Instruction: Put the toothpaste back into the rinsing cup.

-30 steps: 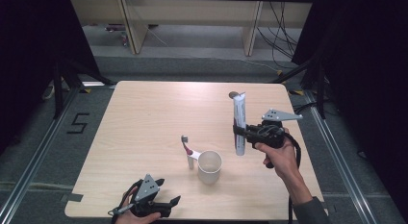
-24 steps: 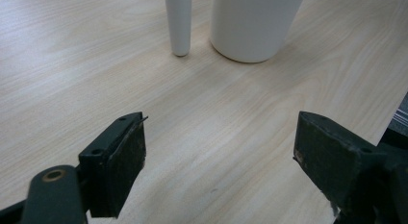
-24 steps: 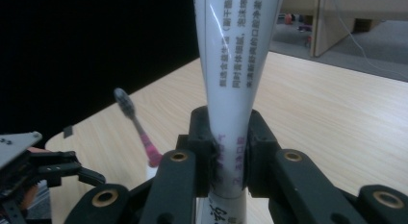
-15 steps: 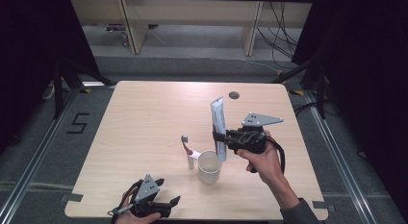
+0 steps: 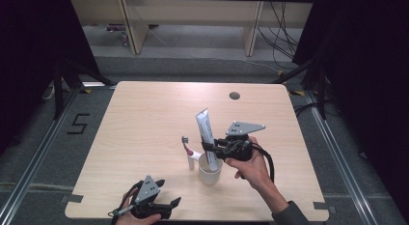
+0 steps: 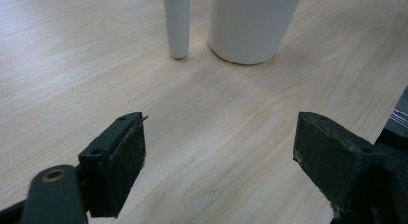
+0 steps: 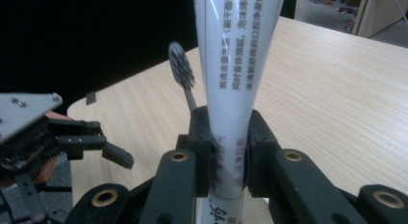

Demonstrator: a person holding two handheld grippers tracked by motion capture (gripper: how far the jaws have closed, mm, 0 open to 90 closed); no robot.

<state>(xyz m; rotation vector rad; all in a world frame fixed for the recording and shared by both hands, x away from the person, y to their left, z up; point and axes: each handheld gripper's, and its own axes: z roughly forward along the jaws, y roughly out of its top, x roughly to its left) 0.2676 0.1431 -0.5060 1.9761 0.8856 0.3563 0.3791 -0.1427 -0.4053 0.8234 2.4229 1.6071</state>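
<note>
Near the front edge of the tabletop (image 5: pixel 144 114), left of its middle, the left tool (image 5: pixel 166 205) is being held low by a hand (image 5: pixel 130 216) coming in from the bottom edge. Its jaws are being kept wide apart with nothing between them; in the left gripper view bare wood is being seen between the two black pads. A grey three-cornered plate is being carried on top of it.

A little farther in, around the middle of the tabletop, a white cup (image 5: pixel 210 171) is being seen standing upright. Just beside it, on its left, a toothbrush (image 5: pixel 188 150) with a white handle is being seen standing on end, bristled head up; whether it is touching the cup cannot be told. In the left gripper view the lower parts of the cup (image 6: pixel 250 27) and of the toothbrush handle (image 6: pixel 177 27) are being shown side by side, close but apart at the base.

Directly over the cup, the right tool (image 5: pixel 208 147) is being held by the right hand (image 5: pixel 251 167), its jaws closed narrowly around the lower part of a white toothpaste tube (image 5: pixel 205 131). The tube is being held nearly upright, leaning slightly toward the left edge, its lower end at the cup's mouth. In the right gripper view the tube (image 7: pixel 238 65) is being clamped between the two black pads, with printed characters along it, the toothbrush head (image 7: pixel 182 65) just behind it, and the left tool (image 7: pixel 96 142) farther off.

Toward the far edge, a small round hole (image 5: pixel 235 95) is being seen in the tabletop.
</note>
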